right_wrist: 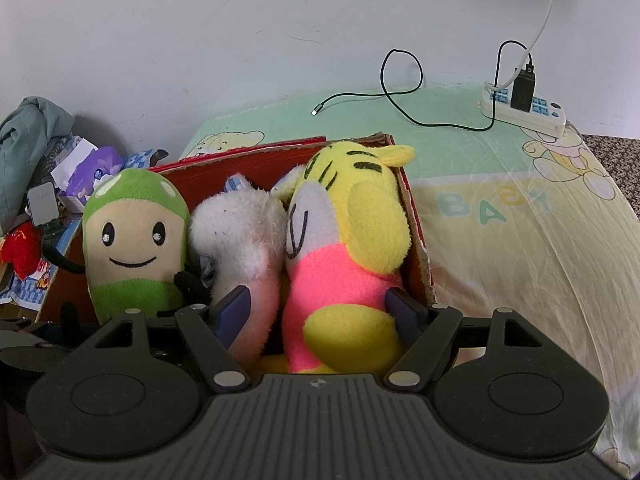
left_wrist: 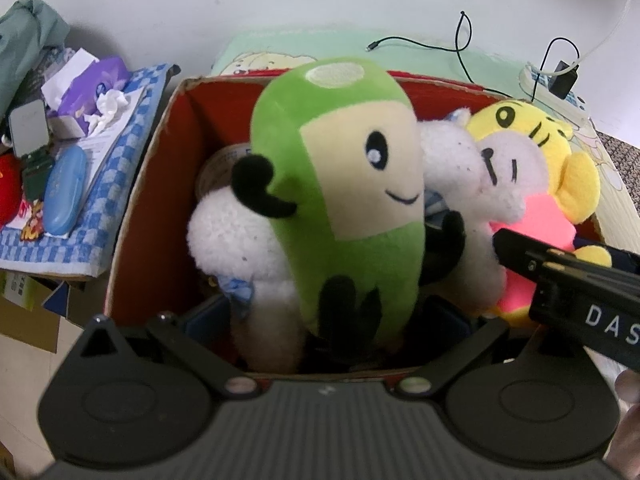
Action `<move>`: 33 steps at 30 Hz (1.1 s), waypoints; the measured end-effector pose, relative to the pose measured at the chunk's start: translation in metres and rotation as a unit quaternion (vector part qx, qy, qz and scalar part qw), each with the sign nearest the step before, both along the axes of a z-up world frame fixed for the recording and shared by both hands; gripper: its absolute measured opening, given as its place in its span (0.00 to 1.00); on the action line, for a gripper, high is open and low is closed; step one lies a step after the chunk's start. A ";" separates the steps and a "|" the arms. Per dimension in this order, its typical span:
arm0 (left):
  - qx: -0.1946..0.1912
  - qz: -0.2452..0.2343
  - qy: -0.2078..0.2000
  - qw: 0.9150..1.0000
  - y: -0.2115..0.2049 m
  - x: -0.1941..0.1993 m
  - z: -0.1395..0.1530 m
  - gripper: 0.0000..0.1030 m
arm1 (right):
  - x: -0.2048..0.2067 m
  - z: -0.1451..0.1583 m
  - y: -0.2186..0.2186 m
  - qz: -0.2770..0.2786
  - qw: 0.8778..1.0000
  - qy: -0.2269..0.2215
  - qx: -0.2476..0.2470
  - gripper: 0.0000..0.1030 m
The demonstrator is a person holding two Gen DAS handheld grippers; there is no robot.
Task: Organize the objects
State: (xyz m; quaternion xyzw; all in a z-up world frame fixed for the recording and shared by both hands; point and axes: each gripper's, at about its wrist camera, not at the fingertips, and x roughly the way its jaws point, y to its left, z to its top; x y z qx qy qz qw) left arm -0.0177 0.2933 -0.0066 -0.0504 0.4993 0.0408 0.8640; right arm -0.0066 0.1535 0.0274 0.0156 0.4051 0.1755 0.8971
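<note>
Red-lined cardboard box (left_wrist: 158,184), open-topped, standing on a bed with a pale green and yellow cartoon-bear sheet (right_wrist: 500,240); packed with soft toys.

Item: green pod-shaped plush toy with cream face patch and black limbs (left_wrist: 340,200), upright at the box's middle in the left wrist view, at the box's left end in the right wrist view.

Item: white fluffy plush toy (left_wrist: 240,240), wedged between the green toy and the tiger, touching both.

Item: yellow tiger plush toy with black stripes and pink body (right_wrist: 352,248), upright against the box's right wall, head above the rim.

Left claw (left_wrist: 324,320): jaws spread to either side of the green toy's lower body; its blue pads largely hidden behind the plush, so whether they press on it cannot be told.

Right claw (right_wrist: 320,308): jaws stand wide, blue fingers (right_wrist: 234,312) flanking the tiger's pink body and yellow paw; the left one lies between the white toy and the tiger, the right one sits at the tiger's side by the box wall; contact looks close, though a firm grip cannot be confirmed. Its black body enters the left wrist view from the right.

Surroundings: white power strip with black plug (right_wrist: 524,108) and black cable (right_wrist: 400,92) on the sheet by the wall; blue checked cloth (left_wrist: 116,168) left of the box carrying a blue oval case (left_wrist: 64,196) and purple tissue pack (left_wrist: 96,88)
</note>
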 end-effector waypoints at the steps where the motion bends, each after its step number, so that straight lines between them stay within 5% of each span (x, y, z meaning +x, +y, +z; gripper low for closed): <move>1: -0.001 -0.001 -0.001 1.000 0.000 0.000 0.000 1.00 | 0.000 0.000 0.000 0.000 1.000 0.000 -0.001 0.75; 33: -0.005 -0.015 -0.017 1.000 -0.006 0.000 0.000 1.00 | -0.001 0.001 0.000 0.000 1.000 0.001 -0.001 0.75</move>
